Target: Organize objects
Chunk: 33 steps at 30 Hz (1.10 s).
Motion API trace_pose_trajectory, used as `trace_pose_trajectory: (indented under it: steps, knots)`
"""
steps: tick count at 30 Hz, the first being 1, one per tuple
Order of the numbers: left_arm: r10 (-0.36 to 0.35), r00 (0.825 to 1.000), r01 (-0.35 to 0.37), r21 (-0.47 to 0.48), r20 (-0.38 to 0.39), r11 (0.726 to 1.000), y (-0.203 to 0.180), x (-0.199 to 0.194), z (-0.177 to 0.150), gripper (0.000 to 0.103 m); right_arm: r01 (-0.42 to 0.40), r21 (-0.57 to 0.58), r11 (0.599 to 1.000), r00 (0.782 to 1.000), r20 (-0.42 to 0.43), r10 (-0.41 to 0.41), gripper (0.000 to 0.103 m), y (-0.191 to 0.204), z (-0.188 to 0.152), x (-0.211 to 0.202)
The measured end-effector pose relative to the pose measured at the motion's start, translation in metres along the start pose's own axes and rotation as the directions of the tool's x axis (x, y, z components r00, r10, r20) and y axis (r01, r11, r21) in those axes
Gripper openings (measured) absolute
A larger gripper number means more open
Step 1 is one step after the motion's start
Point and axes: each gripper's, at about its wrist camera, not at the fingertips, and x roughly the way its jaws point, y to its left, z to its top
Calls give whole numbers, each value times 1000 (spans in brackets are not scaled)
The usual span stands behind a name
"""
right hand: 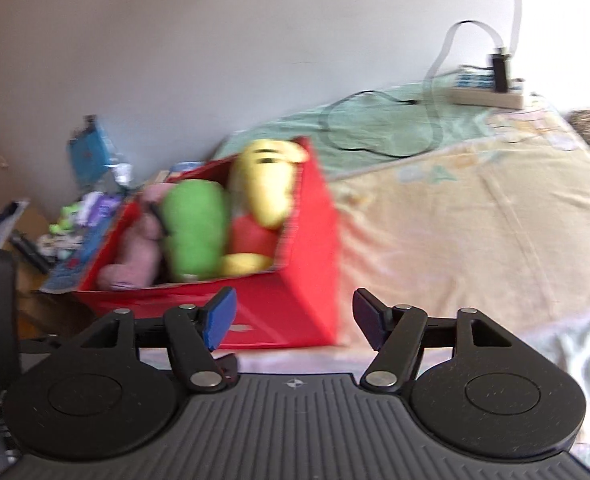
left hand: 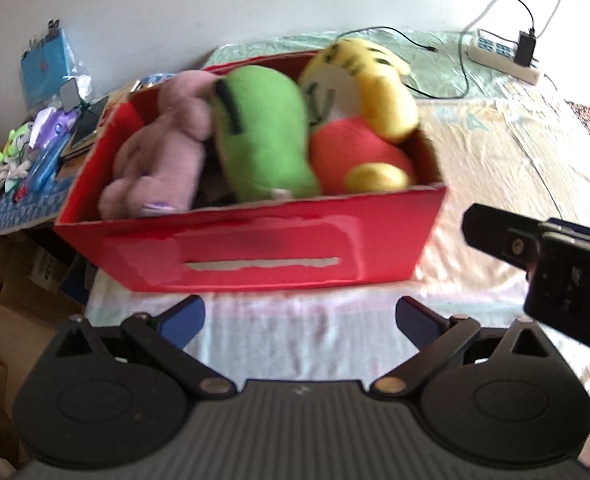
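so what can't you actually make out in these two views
- Floor of the red cardboard box: both views, covered by the purple plush toy, green plush toy and yellow striped plush toy.
- Small toys heaped left of the box: too small and blurred.
- Right gripper in the left wrist view: cut off by the edge.

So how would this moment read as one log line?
red cardboard box: three plush toys inside | left gripper: open, empty | right gripper: open, empty

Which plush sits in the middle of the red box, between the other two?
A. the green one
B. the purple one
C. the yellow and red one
A: in the left wrist view the green plush lies inside the red box with the purple plush on one side and the yellow and red plush on the other.
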Motion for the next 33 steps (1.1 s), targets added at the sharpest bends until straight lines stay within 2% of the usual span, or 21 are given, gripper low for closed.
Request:
trace_pose_trajectory:
  steps: [5,12,19,25,33]
  knots:
    - [7,1000,-6,31,-30,1000,-28,8,1,100,94,2,996,995,-10,-94,72,-21,-3,-4]
    - [-7,999,10,64,-49,998,-55,11,3,100,146,9,989,989,-31,-145,76,-47,-4,-8]
    - [-6,998,10,72,-56,997,-68,12,5,100,208,20,978,976,-65,-206,76,-64,-5,-7]
    - [18,998,-15,48,-61,999,-67,11,3,100,208,9,978,975,-75,-207,76,-65,-5,-9]
    - [55,996,-56,-3,-74,998,-43,9,-5,100,185,-44,982,977,-97,-188,76,-46,-7,-1]
